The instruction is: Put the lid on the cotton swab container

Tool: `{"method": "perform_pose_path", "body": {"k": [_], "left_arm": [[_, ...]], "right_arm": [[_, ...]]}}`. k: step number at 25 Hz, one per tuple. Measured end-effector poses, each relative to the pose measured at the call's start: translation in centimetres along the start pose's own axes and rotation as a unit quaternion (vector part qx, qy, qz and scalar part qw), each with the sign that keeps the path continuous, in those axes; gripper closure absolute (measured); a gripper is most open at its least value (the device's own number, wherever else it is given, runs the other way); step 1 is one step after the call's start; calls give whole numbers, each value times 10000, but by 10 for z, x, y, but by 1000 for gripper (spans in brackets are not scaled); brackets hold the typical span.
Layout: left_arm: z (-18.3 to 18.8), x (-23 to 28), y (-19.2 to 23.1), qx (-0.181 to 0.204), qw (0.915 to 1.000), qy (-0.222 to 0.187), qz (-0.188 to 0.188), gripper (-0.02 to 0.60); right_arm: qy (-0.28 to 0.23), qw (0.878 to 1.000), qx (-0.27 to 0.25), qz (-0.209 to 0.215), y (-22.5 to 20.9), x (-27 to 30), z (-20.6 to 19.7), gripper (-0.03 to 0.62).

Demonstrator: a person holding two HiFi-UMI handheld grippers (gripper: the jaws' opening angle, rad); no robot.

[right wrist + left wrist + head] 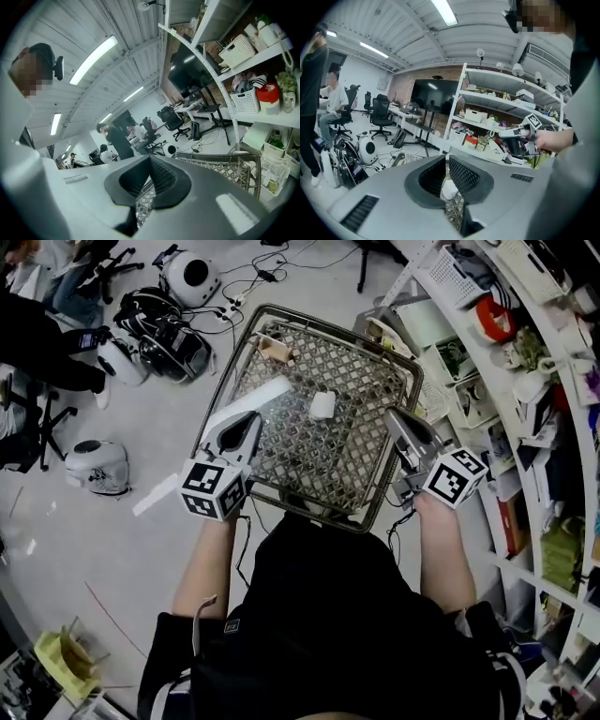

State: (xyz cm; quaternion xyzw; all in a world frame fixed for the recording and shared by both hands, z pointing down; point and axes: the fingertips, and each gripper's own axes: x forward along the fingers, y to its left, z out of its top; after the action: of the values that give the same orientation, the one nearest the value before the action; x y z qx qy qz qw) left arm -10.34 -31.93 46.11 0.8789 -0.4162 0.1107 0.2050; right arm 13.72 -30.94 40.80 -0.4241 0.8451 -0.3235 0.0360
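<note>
a: cotton swab container, where is it seen?
b: a small tan-and-white box is seen at the far left corner of the lattice tray table. it is taken for the container, though little detail can be made out. a small white piece, taken for the lid, is laid well apart from it, near the middle of the top.
a: how is the left gripper held?
b: it is held over the near left part of the table, with its jaws pressed together and nothing pinched. in the left gripper view the small white piece is glimpsed beyond the pads and is not touched.
a: and the right gripper?
b: it is held at the near right edge, and its jaws are likewise pressed together on nothing. only lattice is seen past them in the right gripper view.
a: what is found around the table?
b: cluttered shelves are seen at the right. white round devices and cables are spread on the floor at the left and far side.
</note>
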Motion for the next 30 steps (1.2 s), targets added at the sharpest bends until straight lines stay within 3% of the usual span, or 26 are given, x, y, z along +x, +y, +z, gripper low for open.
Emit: {"method": "perform_pose_path", "body": {"k": [7,18,30], "left_arm": [[-11,33,-12,144,9994,292,97,555],[-74,69,0,-230,9957,888,103,555],[-133,121,4,28,9873,1550,-338,555]], "right_arm": [[129,9998,140,89,-31,1,3,586],[687,9963,477,183,-67,44,-43,585],[1125,9911,714,39,-93,77,-93,586]]}}
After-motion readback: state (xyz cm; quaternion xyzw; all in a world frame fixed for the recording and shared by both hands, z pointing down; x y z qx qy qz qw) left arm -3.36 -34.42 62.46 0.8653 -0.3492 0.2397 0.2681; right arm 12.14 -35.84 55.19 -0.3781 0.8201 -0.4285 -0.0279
